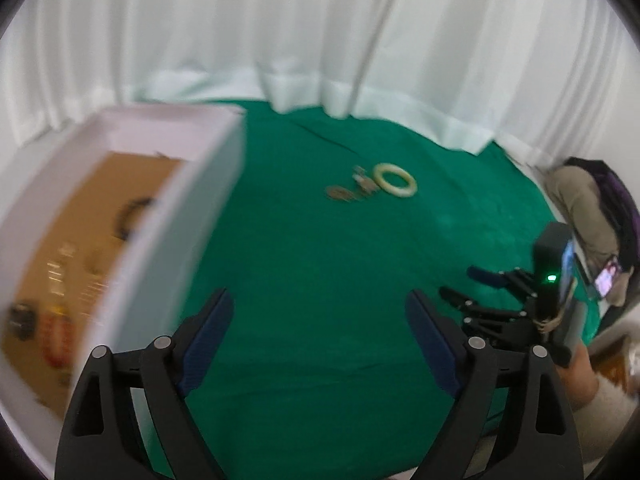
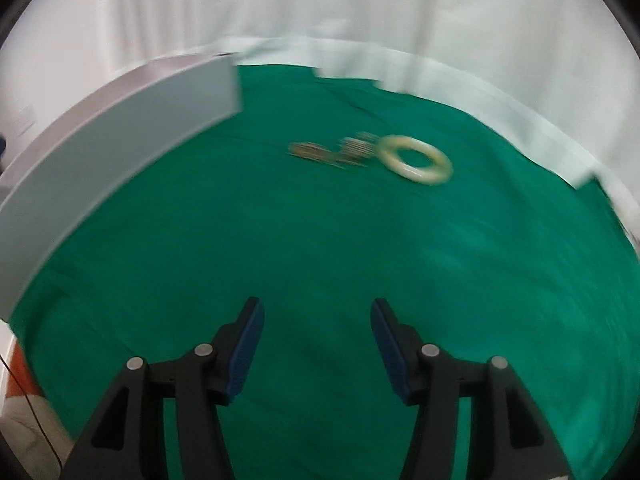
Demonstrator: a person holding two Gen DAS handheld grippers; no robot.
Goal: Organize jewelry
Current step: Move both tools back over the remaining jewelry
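Over green cloth, left-wrist view: left gripper angled down, jaws wide apart, nothing btwn them. White box at left, brown floor, blurred jewelry pcs inside. Cream bangle lies further out, small metallic pcs just beside it. Right gripper at right edge, jaws parted.

Right-wrist view: right gripper tilted down, jaws partly apart, empty. Bangle and metallic pcs ahead on cloth, blurred; box wall at left.

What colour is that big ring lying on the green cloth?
The bangle is pale cream, almost ivory. The right wrist view shows it best, though a bit blurred.
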